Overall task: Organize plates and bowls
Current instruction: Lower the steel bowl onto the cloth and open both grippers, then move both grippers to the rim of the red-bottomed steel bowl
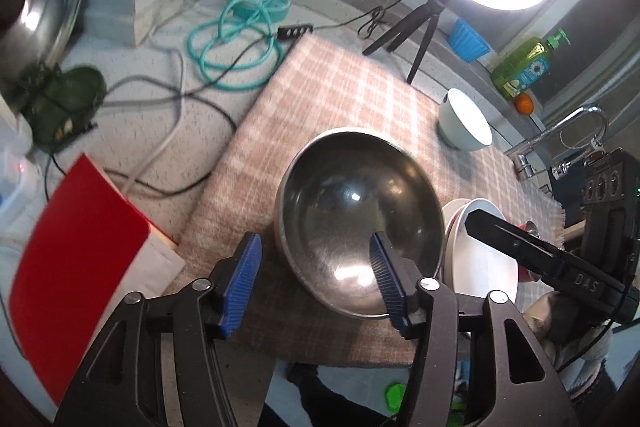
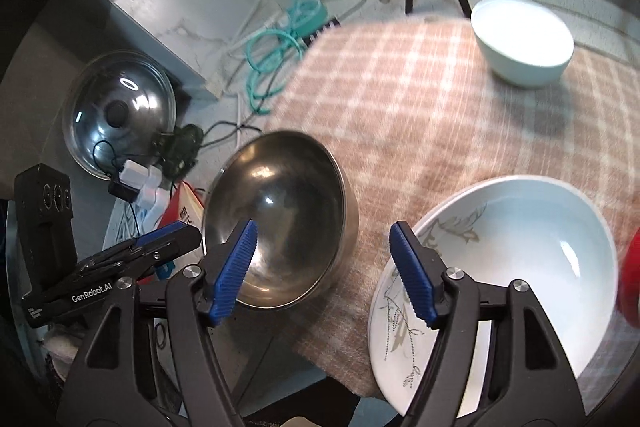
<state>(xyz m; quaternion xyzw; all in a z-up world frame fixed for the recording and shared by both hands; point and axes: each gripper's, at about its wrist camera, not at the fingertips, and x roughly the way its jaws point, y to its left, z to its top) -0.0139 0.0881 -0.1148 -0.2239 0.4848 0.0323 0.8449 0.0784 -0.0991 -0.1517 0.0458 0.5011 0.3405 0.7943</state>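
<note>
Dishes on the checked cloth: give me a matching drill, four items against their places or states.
Items:
1. steel bowl
2. pale bowl
3. patterned plate
4. pot lid

Descriptions:
A. off the cloth, on the counter
B. far end of the cloth
C. overhangs the cloth's near edge
D. near-left corner of the cloth

Pairs: 1-D, 2-B, 3-C, 4-A

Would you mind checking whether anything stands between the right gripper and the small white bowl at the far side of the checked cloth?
Nothing visible does: from the right gripper to the white bowl lies only bare checked cloth.
</note>
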